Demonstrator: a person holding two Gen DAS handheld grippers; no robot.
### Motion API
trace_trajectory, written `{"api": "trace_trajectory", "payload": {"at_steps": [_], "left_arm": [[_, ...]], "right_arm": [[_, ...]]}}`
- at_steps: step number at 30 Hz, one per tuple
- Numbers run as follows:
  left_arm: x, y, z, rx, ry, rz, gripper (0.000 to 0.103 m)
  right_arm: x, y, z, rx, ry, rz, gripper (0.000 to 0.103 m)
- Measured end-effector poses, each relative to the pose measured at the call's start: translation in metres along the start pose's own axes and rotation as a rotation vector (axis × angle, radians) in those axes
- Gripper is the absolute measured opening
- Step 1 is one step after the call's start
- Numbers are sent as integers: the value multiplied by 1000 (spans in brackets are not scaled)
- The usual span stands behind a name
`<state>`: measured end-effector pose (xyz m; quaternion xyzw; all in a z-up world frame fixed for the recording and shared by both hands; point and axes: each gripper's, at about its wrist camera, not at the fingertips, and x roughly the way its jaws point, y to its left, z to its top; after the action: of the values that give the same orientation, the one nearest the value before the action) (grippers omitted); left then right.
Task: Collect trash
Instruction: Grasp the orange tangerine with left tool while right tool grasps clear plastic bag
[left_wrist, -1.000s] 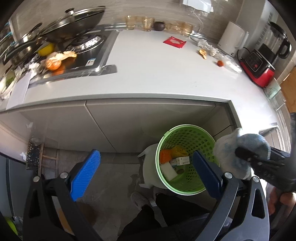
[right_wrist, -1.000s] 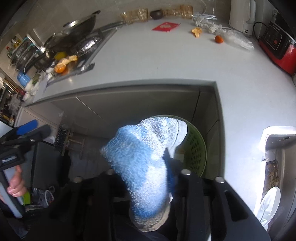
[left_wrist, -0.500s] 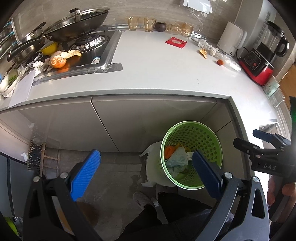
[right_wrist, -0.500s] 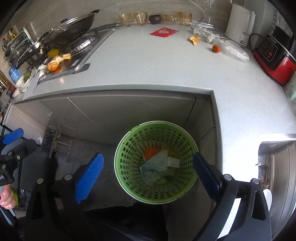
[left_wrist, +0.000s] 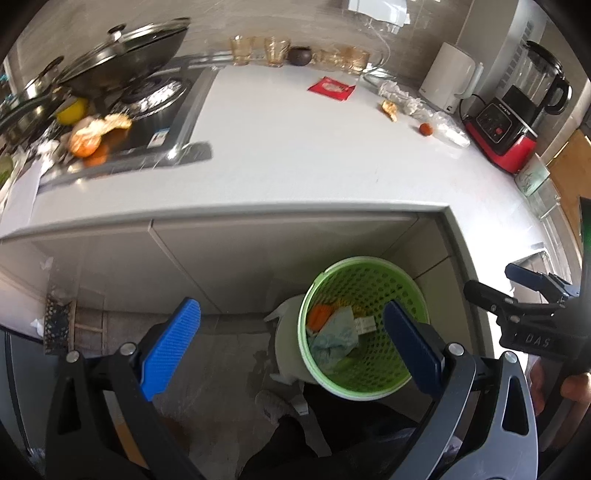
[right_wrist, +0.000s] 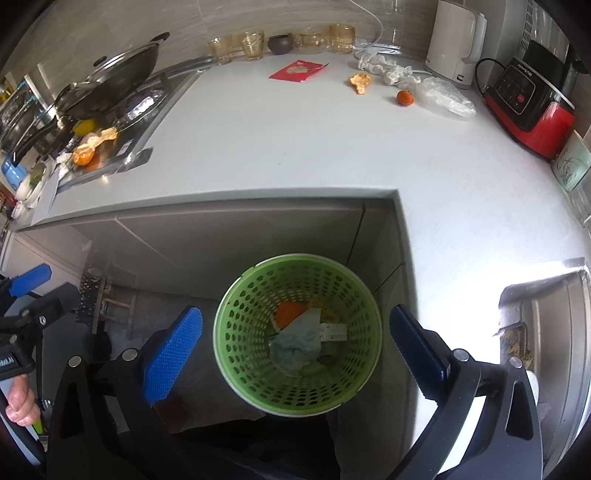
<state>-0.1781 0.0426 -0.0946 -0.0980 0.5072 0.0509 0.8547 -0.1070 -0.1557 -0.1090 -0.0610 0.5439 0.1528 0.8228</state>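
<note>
A green perforated bin (right_wrist: 297, 398) stands on the floor below the counter corner; it also shows in the left wrist view (left_wrist: 369, 387). A blue-white cloth (right_wrist: 297, 343) lies inside it with orange peel (right_wrist: 290, 312) and a small box. My right gripper (right_wrist: 295, 354) is open and empty above the bin. My left gripper (left_wrist: 291, 343) is open and empty, left of the bin. On the counter lie a red packet (right_wrist: 297, 71), orange peel (right_wrist: 360, 82), a small orange fruit (right_wrist: 405, 98), crumpled paper (right_wrist: 384, 68) and a clear plastic bag (right_wrist: 445, 96).
A stove (right_wrist: 122, 110) with a lidded wok, peels and an orange stands at the left. Glasses line the back wall. A white kettle (right_wrist: 452, 40) and a red blender (right_wrist: 532, 107) stand at the right. A sink (right_wrist: 546, 332) is at the far right.
One second ago my right gripper held the blue-white cloth over the bin. It has opened and the cloth now lies in the bin. Both grippers have shifted slightly.
</note>
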Motion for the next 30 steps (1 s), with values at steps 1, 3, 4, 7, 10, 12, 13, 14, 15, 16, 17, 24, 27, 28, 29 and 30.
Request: {"api": "trace_trajectory", "payload": {"at_steps": [1, 3, 4, 7, 10, 12, 13, 14, 15, 16, 17, 24, 27, 28, 29, 30], "left_arm": [[2, -4, 6, 7, -7, -3, 95], [7, -15, 20, 24, -18, -11, 95], [9, -20, 27, 32, -24, -18, 95], [22, -40, 51, 51, -34, -33, 95], [39, -60, 77, 59, -36, -47, 95], [53, -75, 98, 69, -35, -55, 95], [59, -82, 107, 74, -35, -56, 95], [67, -89, 116, 78, -35, -55, 95], [75, -98, 128, 83, -40, -59, 95], [82, -105, 139, 87, -44, -62, 95], [89, -112, 149, 92, -46, -65, 95], [146, -174, 214, 159, -57, -115, 95], [169, -200, 232, 188, -56, -135, 95], [177, -209, 238, 201, -57, -143, 95], [186, -219, 243, 215, -60, -153, 95], [193, -227, 247, 225, -59, -159, 95]], "right_arm": [[1, -5, 6, -2, -6, -4, 101], [4, -14, 16, -3, -14, -12, 101], [5, -20, 22, -2, -19, -16, 101], [11, -42, 43, 6, -43, -20, 101], [21, -70, 73, 6, -55, -33, 101], [28, -86, 91, 7, -65, -39, 101], [31, -95, 100, 7, -68, -45, 101], [36, -107, 112, 8, -73, -52, 101], [39, -116, 120, 9, -78, -57, 101], [44, -130, 132, 13, -85, -64, 101], [48, -140, 141, 17, -89, -68, 101], [85, -217, 203, 58, -120, -98, 101], [104, -243, 224, 67, -122, -106, 101], [110, -251, 230, 65, -123, -106, 101], [115, -254, 235, 64, -123, -108, 101], [120, -260, 239, 63, -124, -109, 101]]}}
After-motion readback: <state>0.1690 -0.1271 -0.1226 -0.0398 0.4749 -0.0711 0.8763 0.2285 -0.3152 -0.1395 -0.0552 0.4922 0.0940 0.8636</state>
